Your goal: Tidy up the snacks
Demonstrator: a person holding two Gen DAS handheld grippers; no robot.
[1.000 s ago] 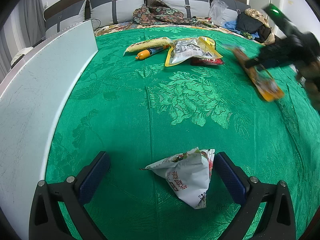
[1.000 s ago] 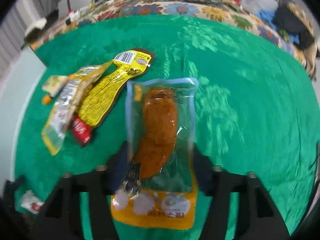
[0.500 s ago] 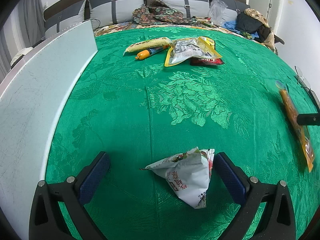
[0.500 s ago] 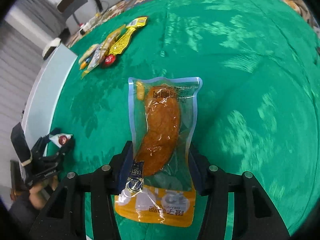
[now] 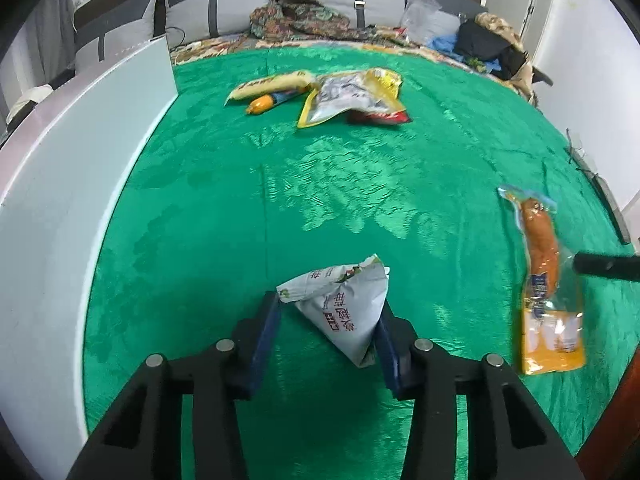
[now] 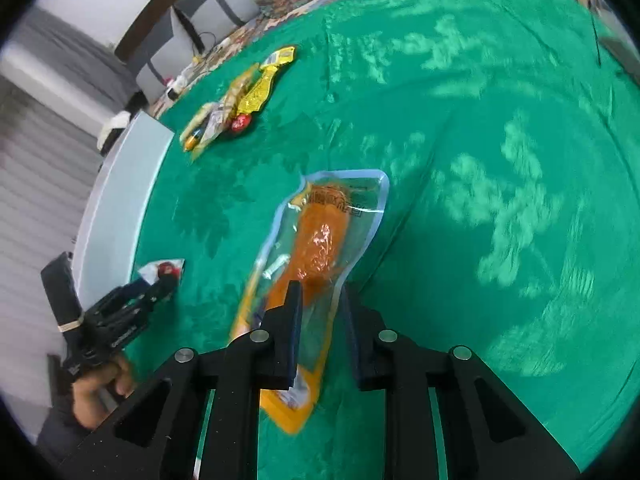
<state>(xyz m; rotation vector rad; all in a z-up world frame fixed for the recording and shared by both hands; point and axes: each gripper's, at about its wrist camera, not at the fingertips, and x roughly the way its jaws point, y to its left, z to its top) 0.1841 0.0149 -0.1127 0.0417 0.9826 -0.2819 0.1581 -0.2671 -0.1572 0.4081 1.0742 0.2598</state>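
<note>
Both jaws are closing. On the left gripper [image 5: 326, 330] they pinch a white snack bag [image 5: 344, 312] near the green cloth's [image 5: 224, 208] near edge, beside the white board [image 5: 52, 200] along its left edge. On the right gripper [image 6: 320, 312] they clamp a clear sausage pouch [image 6: 320, 240], seemingly lifted at the right edge. Other snacks [image 5: 320, 94] cluster at the far edge; the middle lies open.
</note>
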